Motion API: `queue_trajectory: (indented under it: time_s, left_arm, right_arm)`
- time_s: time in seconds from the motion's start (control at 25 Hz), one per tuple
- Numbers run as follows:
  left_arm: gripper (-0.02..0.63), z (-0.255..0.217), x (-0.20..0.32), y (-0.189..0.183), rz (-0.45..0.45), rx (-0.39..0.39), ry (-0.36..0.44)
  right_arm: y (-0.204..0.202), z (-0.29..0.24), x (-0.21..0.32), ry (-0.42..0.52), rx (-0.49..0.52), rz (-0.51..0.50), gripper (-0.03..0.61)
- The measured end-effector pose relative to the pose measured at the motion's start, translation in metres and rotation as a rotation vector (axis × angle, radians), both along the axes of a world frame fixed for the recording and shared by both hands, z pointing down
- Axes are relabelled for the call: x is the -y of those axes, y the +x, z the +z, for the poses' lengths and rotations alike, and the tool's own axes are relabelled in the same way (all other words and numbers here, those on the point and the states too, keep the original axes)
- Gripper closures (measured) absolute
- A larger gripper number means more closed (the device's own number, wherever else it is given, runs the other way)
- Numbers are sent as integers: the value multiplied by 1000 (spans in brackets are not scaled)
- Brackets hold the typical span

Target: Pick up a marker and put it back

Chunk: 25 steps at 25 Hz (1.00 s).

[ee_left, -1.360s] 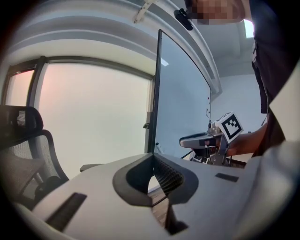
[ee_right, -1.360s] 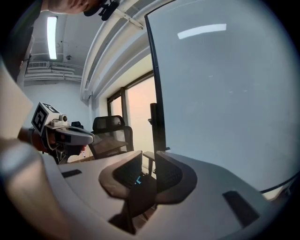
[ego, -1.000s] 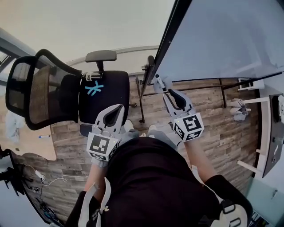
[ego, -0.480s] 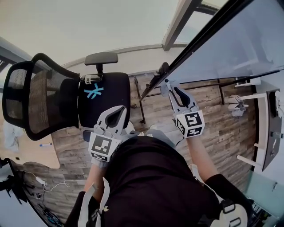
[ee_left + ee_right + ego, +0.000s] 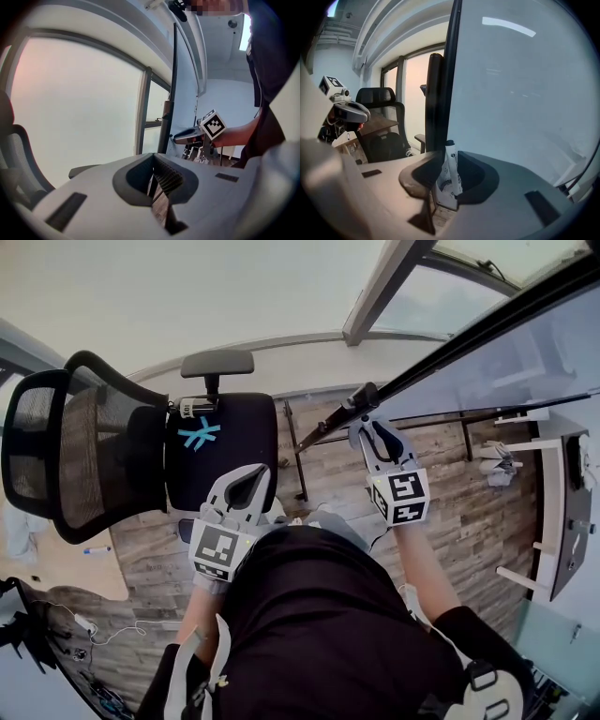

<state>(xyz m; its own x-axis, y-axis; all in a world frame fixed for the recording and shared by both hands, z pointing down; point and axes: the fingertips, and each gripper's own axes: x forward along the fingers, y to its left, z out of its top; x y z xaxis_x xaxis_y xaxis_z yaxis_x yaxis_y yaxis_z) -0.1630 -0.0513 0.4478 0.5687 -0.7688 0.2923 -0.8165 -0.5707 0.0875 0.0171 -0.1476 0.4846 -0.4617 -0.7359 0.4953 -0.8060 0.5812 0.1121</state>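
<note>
Though lower end of marker (image 5: pixel 450 171) hidden, right tool (image 5: pixel 443 187) clamps it; left tool (image 5: pixel 157 191) closed, empty.

The person is holding both arms out in front of the torso, elbows bent. The left arm (image 5: pixel 190 620) is staying low and close to the body, carrying the left gripper (image 5: pixel 255 471) with its nose pointing forward; its jaws are sitting together with nothing between them. The right arm (image 5: pixel 419 568) is stretching farther forward, and the right gripper (image 5: pixel 364 420) at its end is pointing away from the body. Its jaws are pinching a white marker (image 5: pixel 451 171), dark cap up, standing upright between them.
</note>
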Motion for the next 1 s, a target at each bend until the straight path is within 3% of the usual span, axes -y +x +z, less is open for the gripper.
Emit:
queue_trajectory:
  time_s: [0.64,1.0]
  left_arm:
    - [606,3,-2,-12,-10,-16,-1]
    - [606,2,-9,-7,-4,-20,5]
  right_arm:
    - [-6,8,12,0,-86,24,480]
    - [-4,2,9,21,-71,38,501]
